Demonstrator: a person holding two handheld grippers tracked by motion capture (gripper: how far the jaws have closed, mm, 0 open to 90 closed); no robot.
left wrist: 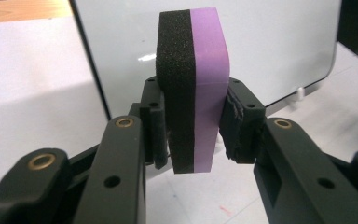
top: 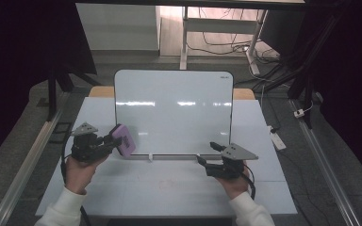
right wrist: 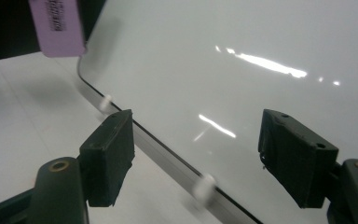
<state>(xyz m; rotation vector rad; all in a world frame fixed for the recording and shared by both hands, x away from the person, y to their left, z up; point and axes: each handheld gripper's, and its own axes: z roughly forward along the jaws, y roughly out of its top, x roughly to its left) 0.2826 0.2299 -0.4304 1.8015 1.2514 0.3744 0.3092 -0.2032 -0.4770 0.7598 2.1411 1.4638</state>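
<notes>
A whiteboard (top: 173, 113) stands tilted on small white feet in the middle of the table, its surface blank and glossy. My left gripper (top: 111, 141) is shut on a purple eraser (top: 124, 139) with a black foam side, held by the board's lower left corner. In the left gripper view the eraser (left wrist: 193, 88) stands on end between the jaws, black foam at the left and purple at the right. My right gripper (top: 207, 153) stays open near the board's bottom edge at the right. In the right gripper view the board (right wrist: 223, 70) fills the gap and the eraser (right wrist: 56, 25) shows at the top left.
The white table (top: 169, 188) has bare room in front of the board. Faint red marks lie on it near the middle. Metal rails run along both sides, and cables and a power strip (top: 277, 139) lie on the floor at the right.
</notes>
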